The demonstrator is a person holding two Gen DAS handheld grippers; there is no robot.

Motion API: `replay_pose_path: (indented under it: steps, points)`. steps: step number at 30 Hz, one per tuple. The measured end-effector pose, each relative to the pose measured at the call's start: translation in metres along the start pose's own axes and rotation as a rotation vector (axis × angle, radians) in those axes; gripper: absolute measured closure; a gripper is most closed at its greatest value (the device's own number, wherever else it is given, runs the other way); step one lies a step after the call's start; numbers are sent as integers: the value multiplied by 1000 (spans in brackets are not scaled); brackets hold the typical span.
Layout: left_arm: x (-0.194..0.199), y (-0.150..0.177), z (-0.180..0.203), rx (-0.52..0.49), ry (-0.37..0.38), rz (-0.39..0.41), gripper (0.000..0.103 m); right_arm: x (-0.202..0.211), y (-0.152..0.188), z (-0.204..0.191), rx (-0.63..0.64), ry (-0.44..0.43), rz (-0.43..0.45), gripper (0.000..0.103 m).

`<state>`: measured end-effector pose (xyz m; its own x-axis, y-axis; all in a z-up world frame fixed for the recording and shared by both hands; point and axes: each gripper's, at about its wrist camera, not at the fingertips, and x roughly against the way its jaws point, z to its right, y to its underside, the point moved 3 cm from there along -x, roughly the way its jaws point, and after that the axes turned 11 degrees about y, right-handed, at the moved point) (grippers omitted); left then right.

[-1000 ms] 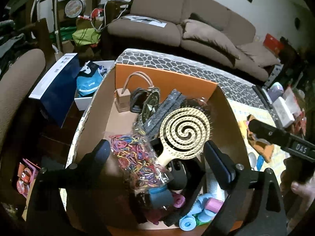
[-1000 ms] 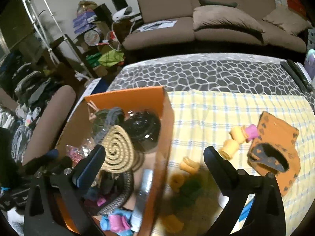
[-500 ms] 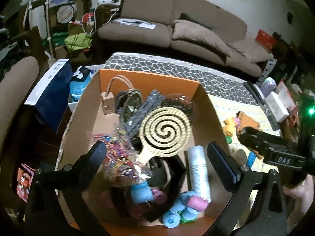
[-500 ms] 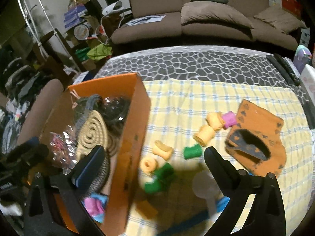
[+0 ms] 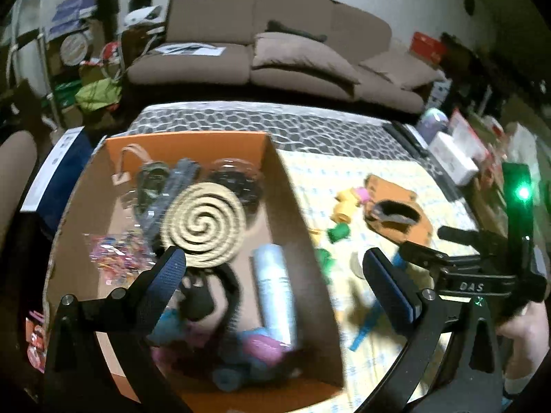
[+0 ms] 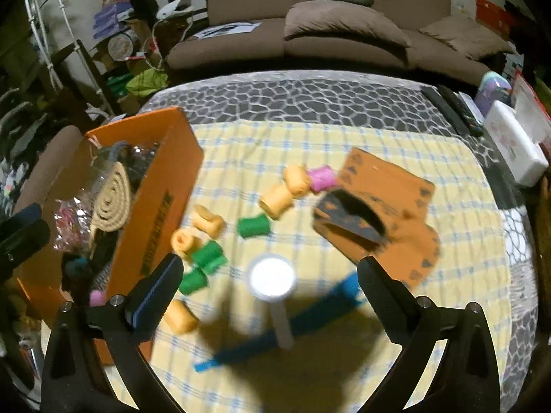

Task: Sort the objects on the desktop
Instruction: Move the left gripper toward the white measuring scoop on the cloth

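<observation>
Left tool [image 5: 273, 275], fingers spread wide with nothing between them, poised above the right-hand part of an orange cardboard box [image 5: 193, 143]. Under and ahead of this tool, inside the box: a tan spiral hairbrush [image 5: 203, 222], a pale spray bottle [image 5: 275, 289] lying flat to the brush's right, a clear bag of coloured rubber bands [image 5: 115, 258] to its left, and pink and blue foam rollers [image 5: 256, 347] at the near end.

Right tool [image 6: 268, 277], likewise spread wide and holding nothing, poised over the yellow checked cloth [image 6: 344, 144] that covers the table. Between its fingers lie a round white hand mirror [image 6: 272, 277] and, crossing under the mirror's handle, a blue comb [image 6: 292, 323]. Ahead and toward its left finger: green rollers [image 6: 208, 258] and orange rollers [image 6: 208, 223] scattered just beside the box wall; further ahead, two orange rollers and a pink one [image 6: 321, 178] touching an orange patterned pouch [image 6: 382, 206]. Motion blur softens the detail in both views
</observation>
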<state>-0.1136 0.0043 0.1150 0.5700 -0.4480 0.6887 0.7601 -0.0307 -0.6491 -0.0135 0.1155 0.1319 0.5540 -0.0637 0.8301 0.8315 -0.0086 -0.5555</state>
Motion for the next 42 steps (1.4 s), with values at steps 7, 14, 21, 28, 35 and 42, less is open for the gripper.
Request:
replay_pose_path:
  steps: [7, 14, 21, 28, 35, 42]
  points:
    - [-14, 7, 50, -92, 47, -17, 0, 7, 8, 35, -33, 13, 2, 1]
    - [-38, 15, 91, -160, 88, -47, 0, -2, 15, 82, -107, 35, -24, 1]
    - [-66, 35, 122, -253, 86, -119, 0, -19, 20, 119, -177, 39, -63, 1]
    - [-99, 48, 142, -281, 72, -154, 0, -32, 25, 134, -204, 28, -91, 1]
    - [-131, 52, 134, -203, 24, -172, 1, -35, 30, 137, -202, 15, -103, 1]
    - [-148, 63, 126, -174, -15, -216, 36, -35, 30, 133, -187, 2, -103, 1]
